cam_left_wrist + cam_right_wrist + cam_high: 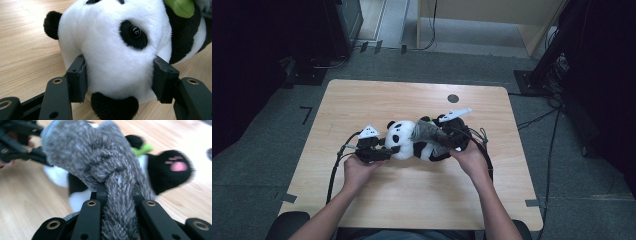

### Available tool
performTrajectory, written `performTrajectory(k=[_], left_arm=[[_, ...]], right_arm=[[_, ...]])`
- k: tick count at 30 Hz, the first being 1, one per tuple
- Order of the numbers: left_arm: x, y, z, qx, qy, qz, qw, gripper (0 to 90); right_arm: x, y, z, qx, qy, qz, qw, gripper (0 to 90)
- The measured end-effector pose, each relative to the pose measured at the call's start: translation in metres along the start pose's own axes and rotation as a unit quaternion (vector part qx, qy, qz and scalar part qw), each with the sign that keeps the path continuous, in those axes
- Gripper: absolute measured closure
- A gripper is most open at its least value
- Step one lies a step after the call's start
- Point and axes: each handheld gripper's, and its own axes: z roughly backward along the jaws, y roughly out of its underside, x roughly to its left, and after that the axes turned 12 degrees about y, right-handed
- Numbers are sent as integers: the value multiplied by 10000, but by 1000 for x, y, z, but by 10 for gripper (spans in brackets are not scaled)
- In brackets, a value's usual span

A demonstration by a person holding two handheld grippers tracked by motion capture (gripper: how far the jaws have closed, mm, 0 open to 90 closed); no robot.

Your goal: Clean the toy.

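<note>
At frame centre on the desk (362,100), the plush panda's head (110,50) is clamped by the left gripper (120,80); a grey knitted scarf (100,157) is clenched in the right gripper (118,195) jaws.

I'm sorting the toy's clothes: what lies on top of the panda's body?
A fuzzy grey scarf is draped over the panda, its end pinched in the right gripper. The scarf hides the panda's belly beneath; a green bit peeks out.
</note>
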Motion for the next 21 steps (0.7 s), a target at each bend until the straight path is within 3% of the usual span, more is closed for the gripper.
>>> performTrajectory(k=[4, 8, 11, 14, 21], left_arm=[[1, 0, -1, -62, 8, 72, 10000, 393], [1, 0, 0, -63, 14, 91, 9999, 387], [0, 0, 0, -49, -5, 84, 10000, 386], [-1, -1, 0, -37, -31, 62, 10000, 385], [-7, 0, 0, -98, -79, 52, 9999, 383]], right_arm=[[-8, -2, 11, -205, 32, -206, 9996, 785], [-5, -8, 24, -433, -43, -255, 9987, 784], [3, -13, 32, -646, -165, -237, 9975, 781], [18, -20, 32, -767, -201, -56, 9968, 780], [55, -32, 5, -714, -246, 228, 9969, 779]])
